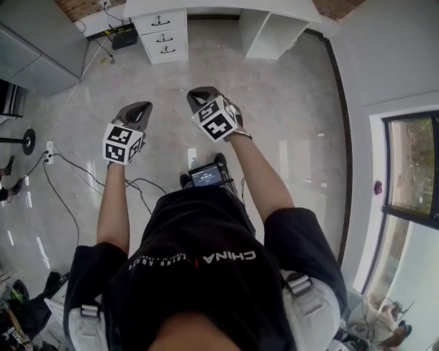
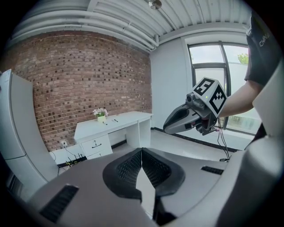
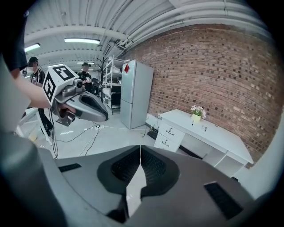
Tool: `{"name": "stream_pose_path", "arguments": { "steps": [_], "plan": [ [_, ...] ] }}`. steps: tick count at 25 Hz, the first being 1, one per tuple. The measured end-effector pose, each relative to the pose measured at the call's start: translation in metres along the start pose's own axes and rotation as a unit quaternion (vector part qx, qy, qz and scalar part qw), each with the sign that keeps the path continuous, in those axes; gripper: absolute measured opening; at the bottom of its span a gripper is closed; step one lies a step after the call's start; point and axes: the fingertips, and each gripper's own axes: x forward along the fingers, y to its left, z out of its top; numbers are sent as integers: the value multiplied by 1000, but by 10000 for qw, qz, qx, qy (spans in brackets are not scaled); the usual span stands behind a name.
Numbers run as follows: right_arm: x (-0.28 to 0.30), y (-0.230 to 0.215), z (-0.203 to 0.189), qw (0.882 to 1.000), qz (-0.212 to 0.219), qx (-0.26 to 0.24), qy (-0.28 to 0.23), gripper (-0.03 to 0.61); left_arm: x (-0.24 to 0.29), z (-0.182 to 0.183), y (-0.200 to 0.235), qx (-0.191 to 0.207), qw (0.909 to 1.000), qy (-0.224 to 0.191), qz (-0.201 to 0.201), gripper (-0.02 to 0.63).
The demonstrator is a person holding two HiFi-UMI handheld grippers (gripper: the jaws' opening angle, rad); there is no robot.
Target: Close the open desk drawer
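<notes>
Fingers [image 2: 128, 167] of the left gripper [image 1: 139, 110] and right gripper [image 1: 201, 94] are being held shut on nothing. The drawers [image 1: 162, 35] are being seen far ahead across the floor [image 1: 274, 123], well apart from them.

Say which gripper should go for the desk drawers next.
Probably left. The drawers sit at the left end of the desk, roughly ahead of the left gripper; the right gripper faces the open bay. Both are shut, empty, far off.
</notes>
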Motion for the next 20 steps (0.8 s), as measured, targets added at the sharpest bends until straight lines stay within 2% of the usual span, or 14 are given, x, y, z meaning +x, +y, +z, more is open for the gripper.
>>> {"name": "stream_pose_path", "arguments": {
  "steps": [12,20],
  "plan": [
    [-65,-25,-38,9998,57,-53,-199,16,22,17,-63,-62,9996,-85,251,12],
    [-78,-41,-44,9993,146,-201,-295,15,42,32,-93,144,9995,-75,269,12]
  ]
}}
